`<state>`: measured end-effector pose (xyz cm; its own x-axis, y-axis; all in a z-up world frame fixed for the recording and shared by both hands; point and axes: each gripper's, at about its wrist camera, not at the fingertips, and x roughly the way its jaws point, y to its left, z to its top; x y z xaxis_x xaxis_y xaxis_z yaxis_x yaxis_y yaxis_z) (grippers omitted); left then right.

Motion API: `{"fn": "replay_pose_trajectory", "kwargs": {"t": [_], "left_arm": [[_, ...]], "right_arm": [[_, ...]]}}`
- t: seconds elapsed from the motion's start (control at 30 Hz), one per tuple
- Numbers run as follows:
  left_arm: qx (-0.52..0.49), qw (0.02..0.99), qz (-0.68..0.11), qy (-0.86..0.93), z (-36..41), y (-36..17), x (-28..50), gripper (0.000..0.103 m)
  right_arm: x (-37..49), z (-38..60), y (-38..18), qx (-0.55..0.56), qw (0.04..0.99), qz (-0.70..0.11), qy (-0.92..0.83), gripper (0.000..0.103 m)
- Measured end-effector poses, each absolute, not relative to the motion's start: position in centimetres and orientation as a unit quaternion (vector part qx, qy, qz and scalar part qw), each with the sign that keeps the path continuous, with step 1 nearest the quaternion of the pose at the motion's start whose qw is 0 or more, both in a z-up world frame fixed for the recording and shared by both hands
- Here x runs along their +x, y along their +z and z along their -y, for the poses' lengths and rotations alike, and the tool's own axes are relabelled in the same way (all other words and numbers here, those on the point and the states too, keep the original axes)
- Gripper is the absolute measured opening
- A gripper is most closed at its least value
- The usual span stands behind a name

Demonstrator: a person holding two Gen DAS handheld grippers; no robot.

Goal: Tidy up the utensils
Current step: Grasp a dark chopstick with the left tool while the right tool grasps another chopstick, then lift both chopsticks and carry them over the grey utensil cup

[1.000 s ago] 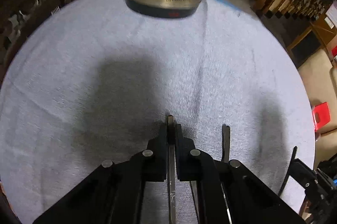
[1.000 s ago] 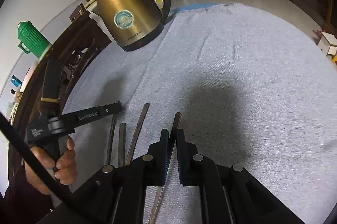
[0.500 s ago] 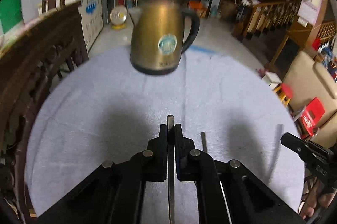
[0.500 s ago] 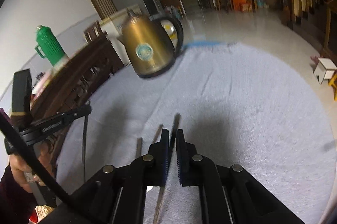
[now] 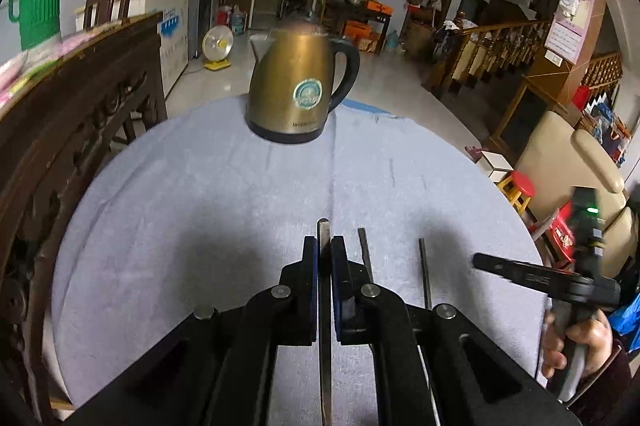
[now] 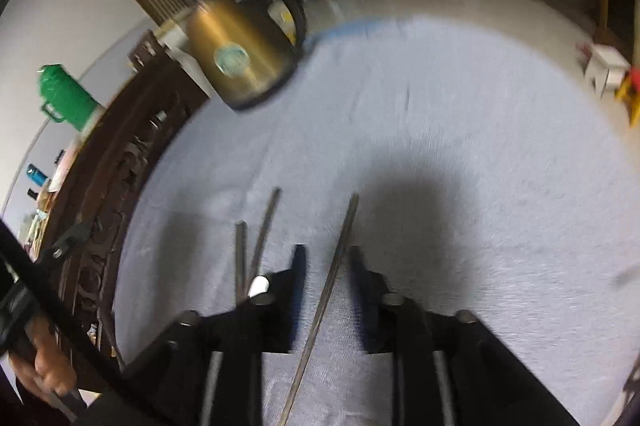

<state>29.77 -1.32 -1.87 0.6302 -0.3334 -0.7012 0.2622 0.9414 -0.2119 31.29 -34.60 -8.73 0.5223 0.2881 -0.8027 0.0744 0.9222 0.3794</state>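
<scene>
Round table (image 5: 200, 185) under a grey-blue cloth fills mid-frame; gold kettle (image 5: 298, 89) stands at its far edge, upper centre, and 2 thin metal utensils (image 5: 365, 254) lie lower right.

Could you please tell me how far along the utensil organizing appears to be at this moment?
Partly done. Two slim metal utensils already lie side by side on the grey tablecloth. The left gripper holds a third, a flat metal utensil; the right gripper is open around a thin metal rod lying there. The held one remains.
</scene>
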Motion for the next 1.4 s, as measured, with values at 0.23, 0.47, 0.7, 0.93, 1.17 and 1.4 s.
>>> {"fn": "replay_pose_trajectory", "kwargs": {"t": [0.23,0.47,0.7,0.93,1.17,1.4], "left_arm": [[-0.038,0.891,-0.42,-0.167,1.4,-2.6,31.3,0.006],[-0.032,0.881,-0.441,-0.169,1.2,-3.5,33.1,0.005],[-0.036,0.881,-0.439,-0.17,0.8,-3.5,32.5,0.005],[-0.047,0.892,-0.412,-0.178,0.2,-0.8,29.9,0.005],[-0.063,0.914,-0.353,-0.19,-0.6,2.7,24.5,0.005],[-0.066,0.933,-0.3,-0.188,-1.4,5.3,18.5,0.005]], "right_arm": [[38.1,32.6,-12.5,0.132,0.82,-0.557,0.024,0.033],[41.6,31.2,-14.2,0.077,0.786,-0.614,-0.014,0.028],[40.3,31.1,-13.0,0.064,0.806,-0.589,-0.014,0.006],[33.6,33.1,-6.0,0.085,0.87,-0.486,0.014,0.006],[26.8,34.4,-0.2,0.113,0.927,-0.355,0.028,0.006],[17.9,34.9,4.8,0.111,0.96,-0.257,0.01,0.006]]}}
